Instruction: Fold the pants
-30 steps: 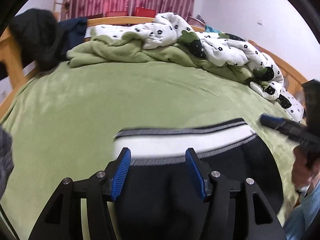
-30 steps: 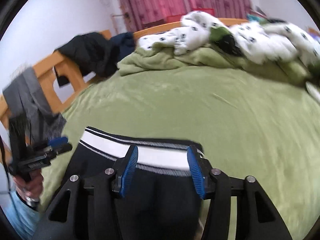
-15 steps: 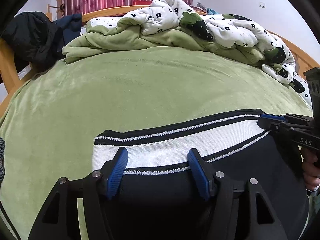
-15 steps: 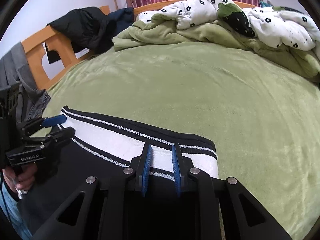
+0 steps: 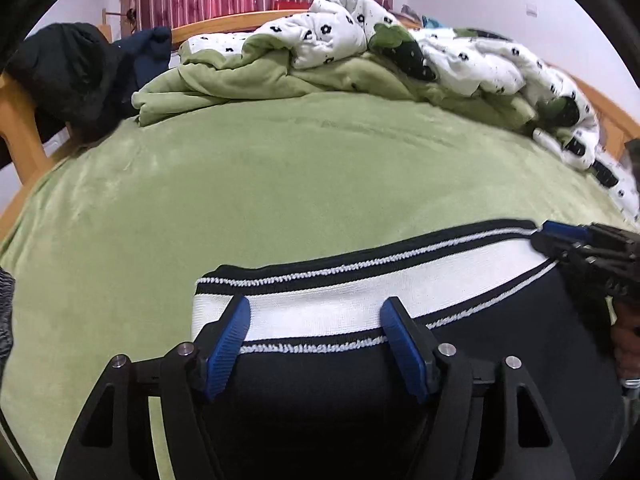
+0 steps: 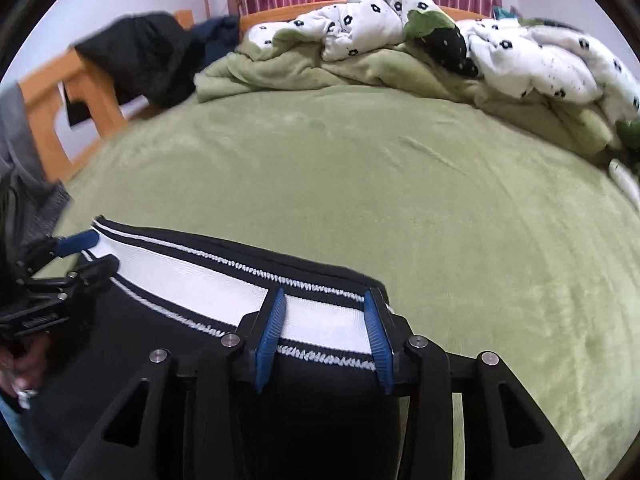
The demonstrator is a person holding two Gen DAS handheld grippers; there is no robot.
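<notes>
The right claw, pinched tight half a second ago, has sprung apart, and the camera has steadied. Both claws now stand spread over the white waistband, the left claw at its left end, the right at the other. The pants lie flat on the green bed, waist away from the person. Best next, I'd say: nip both corners evenly, lift together, keep the band taut so the fold lands square.

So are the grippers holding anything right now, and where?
Nothing is gripped: the left gripper and right gripper both stand open, straddling the white waistband of the pants.
</notes>
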